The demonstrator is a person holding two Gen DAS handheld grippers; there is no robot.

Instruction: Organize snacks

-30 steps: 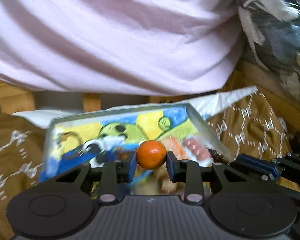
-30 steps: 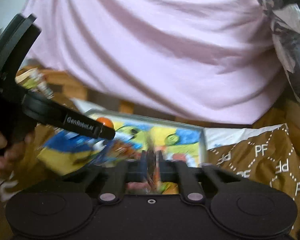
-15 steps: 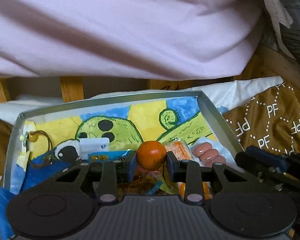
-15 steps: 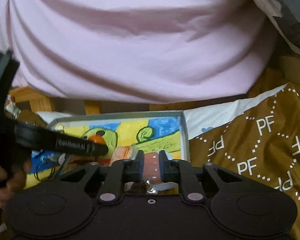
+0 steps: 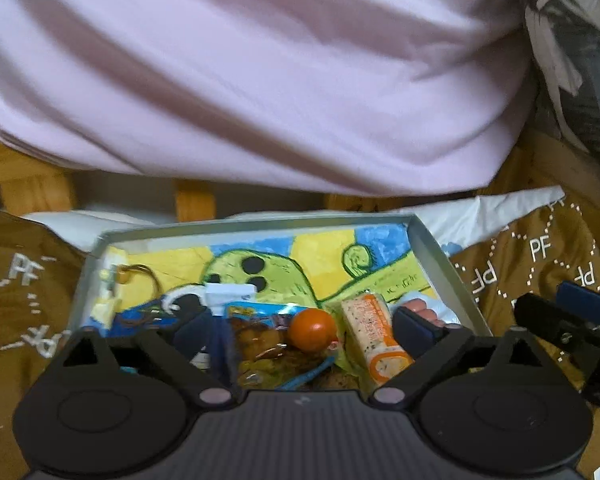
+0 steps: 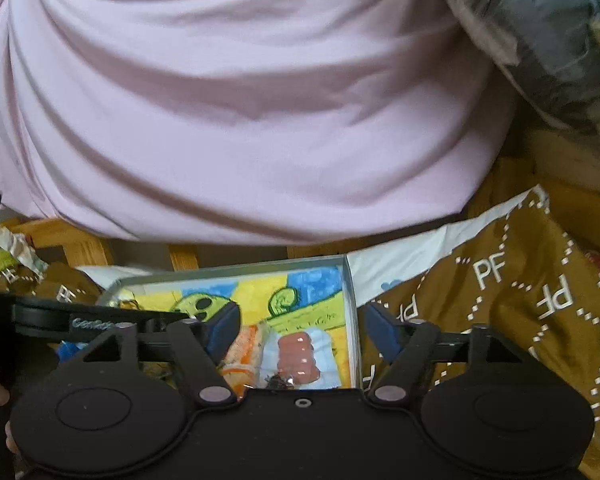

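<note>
Left wrist alone shows orange ball (image 5: 314,329) lying loose; both tongs (image 5: 304,330) (image 6: 300,328) gape apart.

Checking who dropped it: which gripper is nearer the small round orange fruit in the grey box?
Left. The left gripper stands open around the orange fruit; the right gripper is open farther right, over the pink sausage pack.

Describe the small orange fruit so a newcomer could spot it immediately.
Find the shallow grey box with the green cartoon drawing inside, lying on the brown patterned cloth. Among its snacks, the orange fruit lies on a clear packet, left of an orange-and-white bar. It is the only round, unwrapped item.
</note>
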